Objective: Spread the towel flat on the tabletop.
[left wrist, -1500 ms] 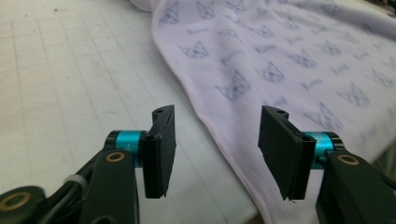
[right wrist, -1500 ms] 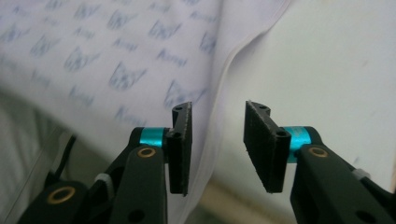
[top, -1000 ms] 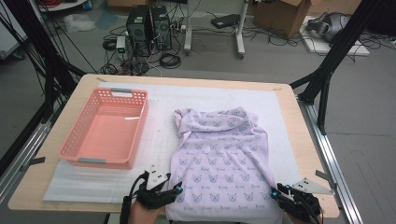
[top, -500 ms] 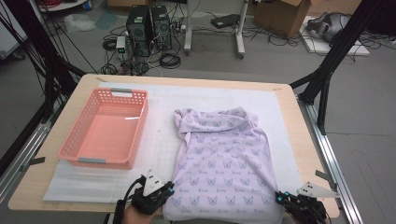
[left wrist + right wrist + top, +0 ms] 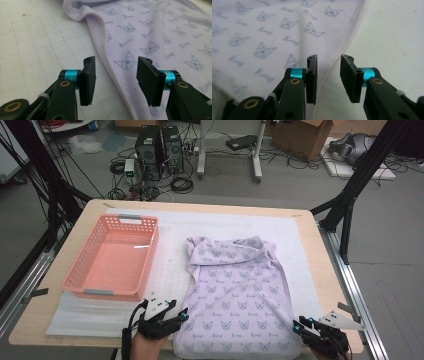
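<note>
While both jaw pairs have just been opening again after a squeeze, the left gripper (image 5: pixel 113 82) stands wide astride the cloth's (image 5: pixel 239 295) left edge and the right gripper (image 5: pixel 328 80) narrower over the right hem; neither seems to pinch fabric, so the lift is not begun. One cloth lies on the mat (image 5: pixel 175 265), one basket (image 5: pixel 114 257) to its left.
</note>
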A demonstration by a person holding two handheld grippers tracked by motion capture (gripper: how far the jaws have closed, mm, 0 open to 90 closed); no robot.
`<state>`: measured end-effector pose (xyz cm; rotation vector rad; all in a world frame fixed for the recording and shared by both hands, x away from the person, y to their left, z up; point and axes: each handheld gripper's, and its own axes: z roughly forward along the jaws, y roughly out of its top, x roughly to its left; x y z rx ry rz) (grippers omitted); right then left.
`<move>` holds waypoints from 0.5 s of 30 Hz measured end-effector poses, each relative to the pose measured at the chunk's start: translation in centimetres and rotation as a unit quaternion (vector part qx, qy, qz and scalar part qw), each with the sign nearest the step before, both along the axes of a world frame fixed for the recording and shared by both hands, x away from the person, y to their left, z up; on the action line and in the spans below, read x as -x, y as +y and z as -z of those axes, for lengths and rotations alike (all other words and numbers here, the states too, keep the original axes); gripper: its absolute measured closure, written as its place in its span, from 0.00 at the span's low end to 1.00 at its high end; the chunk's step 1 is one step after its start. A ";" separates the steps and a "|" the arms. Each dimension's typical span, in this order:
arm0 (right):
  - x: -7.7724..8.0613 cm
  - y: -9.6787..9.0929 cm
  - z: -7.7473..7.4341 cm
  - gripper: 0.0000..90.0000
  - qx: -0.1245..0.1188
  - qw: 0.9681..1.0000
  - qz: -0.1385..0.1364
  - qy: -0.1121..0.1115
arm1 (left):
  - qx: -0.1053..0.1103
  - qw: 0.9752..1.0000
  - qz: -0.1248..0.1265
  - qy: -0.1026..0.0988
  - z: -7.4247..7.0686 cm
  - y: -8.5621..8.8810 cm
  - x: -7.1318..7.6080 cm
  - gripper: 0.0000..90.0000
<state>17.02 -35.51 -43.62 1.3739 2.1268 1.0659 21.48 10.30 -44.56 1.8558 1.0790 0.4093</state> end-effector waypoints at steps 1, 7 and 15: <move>-0.5 0.1 0.2 0.73 0.004 1.000 0.004 0.002 | -0.007 1.000 0.000 0.011 0.3 -0.3 -0.6 0.56; -1.6 0.3 1.1 0.98 0.007 1.000 -0.008 0.019 | -0.056 0.998 0.009 0.007 0.7 -0.9 0.2 0.98; 2.9 -1.5 0.6 0.97 0.006 0.998 -0.045 0.049 | -0.025 0.999 0.040 0.017 0.7 1.7 5.0 0.95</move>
